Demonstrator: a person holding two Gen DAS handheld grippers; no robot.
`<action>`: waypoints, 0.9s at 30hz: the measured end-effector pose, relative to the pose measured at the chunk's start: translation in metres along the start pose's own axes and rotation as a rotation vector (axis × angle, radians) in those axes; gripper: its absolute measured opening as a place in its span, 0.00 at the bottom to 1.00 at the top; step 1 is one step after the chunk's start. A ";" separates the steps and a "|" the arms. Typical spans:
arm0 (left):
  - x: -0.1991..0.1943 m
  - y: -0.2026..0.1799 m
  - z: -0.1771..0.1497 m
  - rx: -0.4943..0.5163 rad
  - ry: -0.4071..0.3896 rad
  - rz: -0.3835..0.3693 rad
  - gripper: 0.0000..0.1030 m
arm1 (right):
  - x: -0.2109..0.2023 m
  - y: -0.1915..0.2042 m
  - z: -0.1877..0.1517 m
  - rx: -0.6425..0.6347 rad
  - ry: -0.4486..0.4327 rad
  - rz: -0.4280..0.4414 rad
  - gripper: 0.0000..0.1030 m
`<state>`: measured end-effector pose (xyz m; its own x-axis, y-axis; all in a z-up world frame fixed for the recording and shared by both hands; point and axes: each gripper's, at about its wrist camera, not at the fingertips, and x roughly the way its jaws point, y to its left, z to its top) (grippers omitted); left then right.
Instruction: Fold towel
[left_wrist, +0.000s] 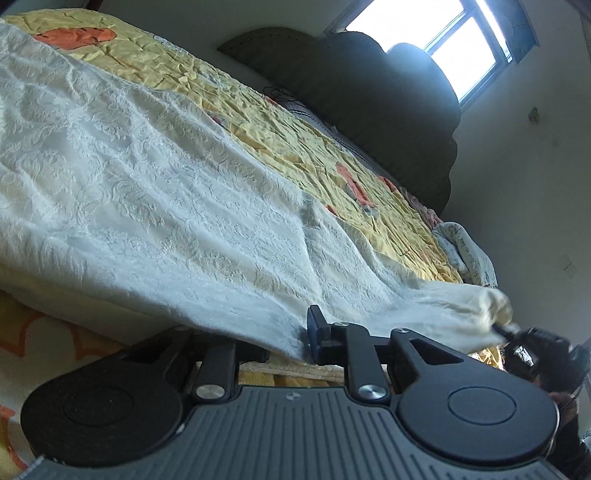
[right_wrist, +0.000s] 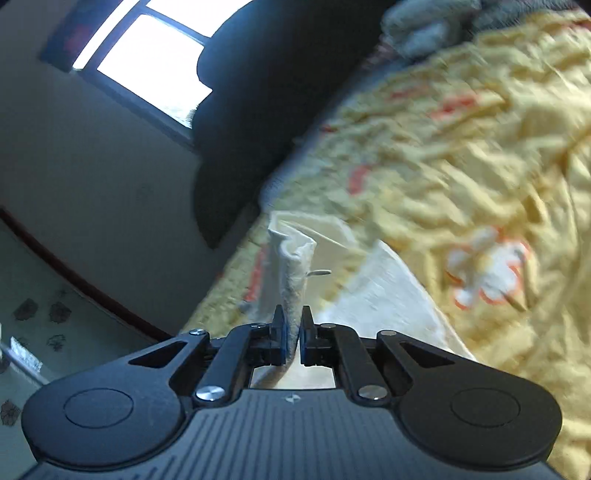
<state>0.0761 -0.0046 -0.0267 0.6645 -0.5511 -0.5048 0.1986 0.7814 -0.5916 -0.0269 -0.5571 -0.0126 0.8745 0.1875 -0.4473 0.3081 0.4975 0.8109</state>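
A white embossed towel (left_wrist: 155, 192) lies spread across a yellow bedspread (left_wrist: 295, 147) with orange prints. Its near edge drapes over my left gripper (left_wrist: 288, 332), hiding the left finger. The right finger (left_wrist: 316, 326) stands bare and apart from it, so the jaws are open with towel edge between them. At the far right of this view, my right gripper (left_wrist: 517, 334) pinches the towel's corner. In the right wrist view, my right gripper (right_wrist: 293, 328) is shut on a bunched fold of the towel (right_wrist: 291, 266), which stands up between the fingers.
A dark padded headboard (left_wrist: 369, 110) rises behind the bed under a bright window (left_wrist: 443, 48). A folded printed cloth (left_wrist: 465, 254) lies at the bed's far corner. Patterned floor tiles (right_wrist: 37, 314) show beside the bed. The right wrist view is motion-blurred.
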 end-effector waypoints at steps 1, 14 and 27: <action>0.000 0.000 -0.001 0.004 -0.002 -0.001 0.30 | 0.001 -0.008 -0.004 0.010 0.003 -0.012 0.06; -0.026 -0.002 0.006 -0.095 0.000 0.032 0.41 | -0.040 -0.022 -0.019 0.081 -0.034 -0.061 0.45; -0.091 0.059 0.008 -0.560 -0.099 0.112 0.61 | -0.004 0.000 -0.017 0.061 0.013 -0.027 0.71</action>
<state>0.0330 0.0938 -0.0104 0.7290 -0.4231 -0.5382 -0.2704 0.5443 -0.7941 -0.0370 -0.5437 -0.0169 0.8604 0.1859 -0.4744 0.3544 0.4506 0.8194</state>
